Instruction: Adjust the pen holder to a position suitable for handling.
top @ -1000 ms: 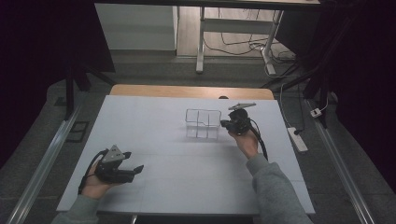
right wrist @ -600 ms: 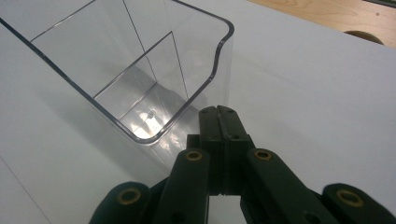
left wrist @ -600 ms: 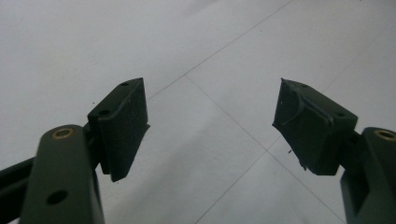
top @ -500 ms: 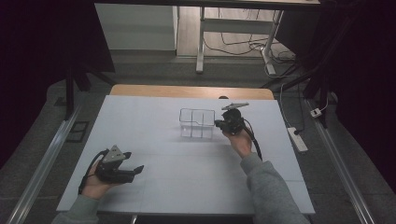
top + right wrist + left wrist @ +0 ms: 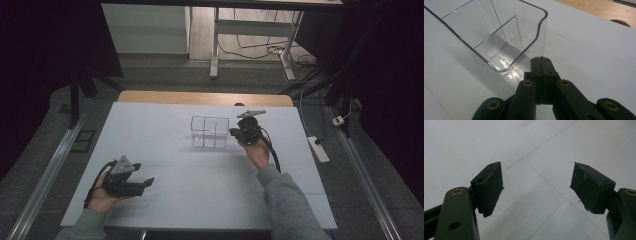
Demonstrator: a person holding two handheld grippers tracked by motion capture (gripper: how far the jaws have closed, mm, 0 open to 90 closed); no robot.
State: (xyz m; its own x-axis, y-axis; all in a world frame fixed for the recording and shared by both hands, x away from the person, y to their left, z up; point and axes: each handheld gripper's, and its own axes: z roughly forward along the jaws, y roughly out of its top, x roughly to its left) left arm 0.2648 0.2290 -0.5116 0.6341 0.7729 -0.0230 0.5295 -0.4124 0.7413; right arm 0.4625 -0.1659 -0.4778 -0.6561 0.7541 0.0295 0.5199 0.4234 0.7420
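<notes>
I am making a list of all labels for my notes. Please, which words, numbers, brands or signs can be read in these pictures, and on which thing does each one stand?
None can be read.
Clear plastic container: no label or print.
Left gripper and right gripper: no markings.
White table: only thin seam lines.

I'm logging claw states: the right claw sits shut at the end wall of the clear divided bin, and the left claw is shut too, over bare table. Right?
Not quite. The left claw is open: the left gripper view shows its jaws spread wide over the bare white table. The rest holds: the right claw is shut at the end wall of the clear divided bin.
</notes>
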